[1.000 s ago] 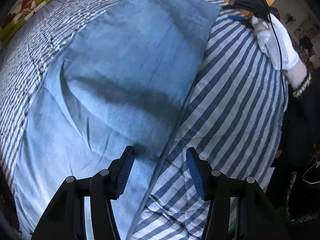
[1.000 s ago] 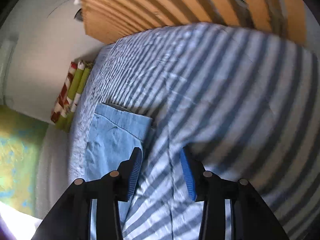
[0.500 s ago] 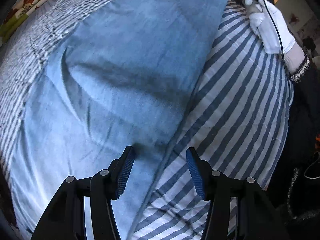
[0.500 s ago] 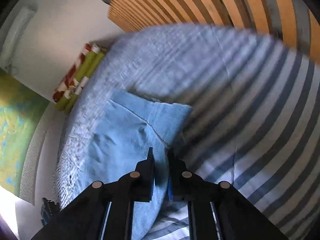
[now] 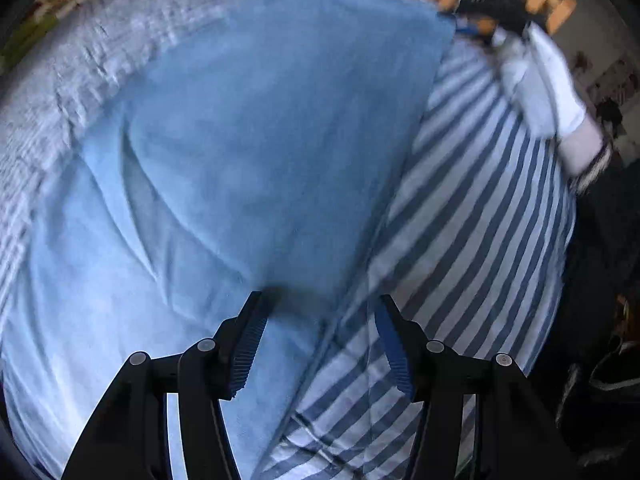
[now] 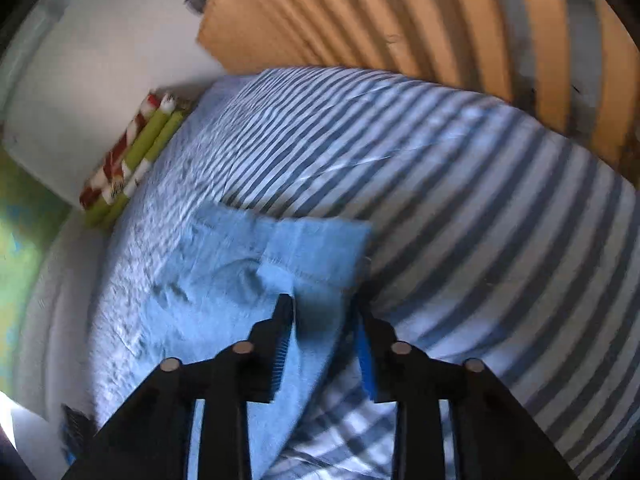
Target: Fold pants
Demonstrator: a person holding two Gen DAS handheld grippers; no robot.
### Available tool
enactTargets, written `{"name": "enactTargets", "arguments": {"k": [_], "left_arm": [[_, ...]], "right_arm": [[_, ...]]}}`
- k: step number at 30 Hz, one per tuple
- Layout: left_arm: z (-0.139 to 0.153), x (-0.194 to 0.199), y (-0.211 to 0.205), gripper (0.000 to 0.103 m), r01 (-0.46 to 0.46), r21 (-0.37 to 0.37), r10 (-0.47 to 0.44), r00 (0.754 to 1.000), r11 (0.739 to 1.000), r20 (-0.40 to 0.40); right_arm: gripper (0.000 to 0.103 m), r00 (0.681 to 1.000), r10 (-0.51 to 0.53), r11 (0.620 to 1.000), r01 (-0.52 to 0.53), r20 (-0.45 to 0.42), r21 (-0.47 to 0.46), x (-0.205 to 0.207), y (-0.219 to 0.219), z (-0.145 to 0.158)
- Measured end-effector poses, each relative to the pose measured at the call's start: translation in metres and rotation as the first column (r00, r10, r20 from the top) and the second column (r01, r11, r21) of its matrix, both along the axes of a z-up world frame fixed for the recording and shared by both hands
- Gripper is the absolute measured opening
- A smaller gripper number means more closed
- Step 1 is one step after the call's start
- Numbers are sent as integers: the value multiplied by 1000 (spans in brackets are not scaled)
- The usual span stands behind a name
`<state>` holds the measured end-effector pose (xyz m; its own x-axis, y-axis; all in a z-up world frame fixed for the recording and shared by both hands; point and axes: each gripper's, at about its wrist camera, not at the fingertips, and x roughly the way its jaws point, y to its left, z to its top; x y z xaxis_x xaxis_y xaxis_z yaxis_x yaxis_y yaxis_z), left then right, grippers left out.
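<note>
Light blue pants [image 5: 240, 140] lie spread on a blue-and-white striped bedsheet [image 5: 480, 240]. My left gripper [image 5: 320, 308] hovers open over the pants' near right edge, with nothing pinched. At the far right corner of the pants, a white-gloved hand [image 5: 540, 80] holds my right gripper [image 5: 476, 12]. In the right wrist view the right gripper [image 6: 322, 304] straddles that corner of the pants [image 6: 240, 280]. Its jaws are opening, and the cloth lies between and under them without being pressed.
Wooden slats [image 6: 400, 20] rise behind the bed. A rolled green, red and white bundle [image 6: 132, 160] lies at the far edge by the white wall. A person's dark clothing [image 5: 600, 260] fills the right side beyond the sheet [image 6: 440, 160].
The right gripper reached the pants' corner, shut on it half a second ago, and its jaws have now parted again. The corner has shifted slightly. The left gripper stayed put and open.
</note>
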<state>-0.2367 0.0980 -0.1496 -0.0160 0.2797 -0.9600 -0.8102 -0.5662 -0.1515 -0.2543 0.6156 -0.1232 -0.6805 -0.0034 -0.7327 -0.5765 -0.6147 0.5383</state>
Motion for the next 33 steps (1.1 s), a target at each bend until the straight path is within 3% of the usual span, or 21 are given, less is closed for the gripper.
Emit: {"name": "enactTargets", "arguments": {"k": [2,7,8,11,13,14,16,18,22,25,27,33], "left_arm": [[-1,8,1,63,41,-6,-41,998,999,-46],[1,5,4,65,22,-1,-22,1000,1000,-20],[2,3,3,65,15,2,-15,1000,1000,-15],[1,2,4,65,5,-1,-5,1000,1000,-13],[2,3,4,65,6,-11,-7,1000,1000,-19],[3,2,10,65,5,-14,-5,1000,1000,-19],[7,3,6,65,2,-14,-2,1000,1000,-16],[17,2,-6,65,-24,0,24,999,1000,-29],[46,-8,-59,65,-190,52,193,978,980,-72],[74,-8,-142,65,-379,126,393,912,917,-115],[87,-18,-200,65,-495,158,515,847,854,-132],[90,17,-377,64,-757,155,772,612,634,-172]], "right_arm": [[35,1000,-21,999,20,-23,-35,11,10,-2],[43,998,-26,992,19,-55,-122,18,20,-19],[49,997,-17,992,7,-76,-126,15,18,-19],[51,993,45,984,-62,-108,-166,-7,3,-22],[35,993,67,990,-78,-99,-116,-16,-9,-19],[8,993,86,991,-93,-78,-94,-23,-16,-20],[7,992,115,983,-122,-58,-138,-31,-24,-28],[6,994,89,988,-95,-57,-120,-31,-26,-24],[6,995,64,995,-69,-78,-74,-30,-28,0],[6,991,81,996,-85,-109,-32,-38,-42,20],[6,983,116,993,-117,-140,2,-45,-59,37],[6,944,279,956,-254,-177,150,-64,-143,82]]}}
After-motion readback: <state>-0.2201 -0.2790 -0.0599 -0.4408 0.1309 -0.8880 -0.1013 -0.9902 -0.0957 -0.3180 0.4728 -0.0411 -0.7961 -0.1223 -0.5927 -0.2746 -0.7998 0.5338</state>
